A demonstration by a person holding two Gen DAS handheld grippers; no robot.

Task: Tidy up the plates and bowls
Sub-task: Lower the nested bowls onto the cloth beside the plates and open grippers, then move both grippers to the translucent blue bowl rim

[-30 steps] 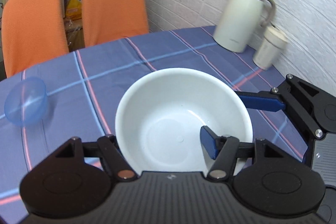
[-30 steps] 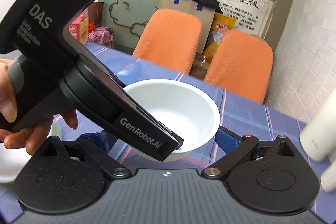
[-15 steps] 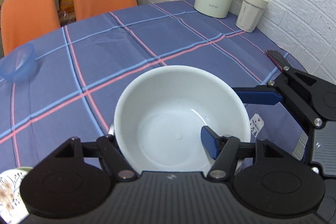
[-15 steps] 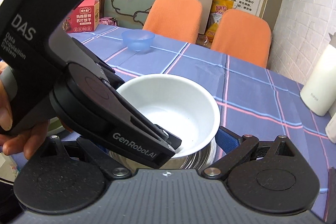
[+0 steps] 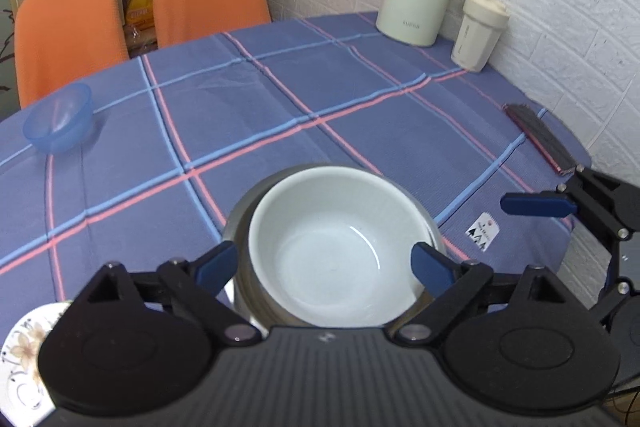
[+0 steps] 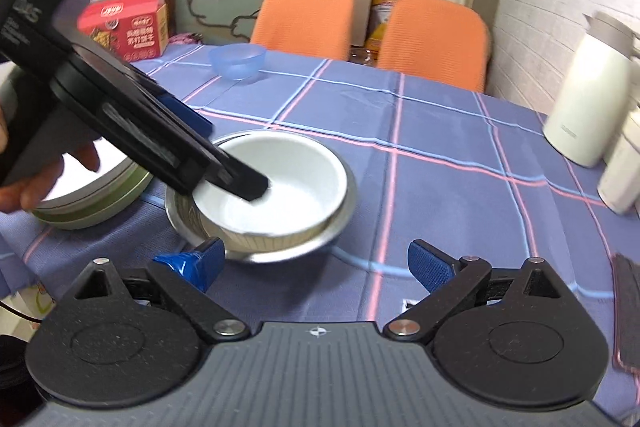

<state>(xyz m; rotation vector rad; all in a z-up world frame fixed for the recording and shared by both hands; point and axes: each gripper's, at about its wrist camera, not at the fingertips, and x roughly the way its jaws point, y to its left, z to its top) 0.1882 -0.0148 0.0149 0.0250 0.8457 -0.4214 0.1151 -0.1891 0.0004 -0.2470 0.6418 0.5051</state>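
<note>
Your left gripper (image 5: pixel 324 263) has its jaws apart, straddling the white bowl (image 5: pixel 332 259) nested in the steel bowl (image 6: pixel 336 227) on the worktop (image 5: pixel 360 99); the stacking looks done. Your right gripper (image 6: pixel 316 263) waits spread just short of them. Next, probably fetch the blue bowl (image 5: pixel 58 123), far ahead-left. The floral plate (image 5: pixel 24 359) is cut off.
</note>
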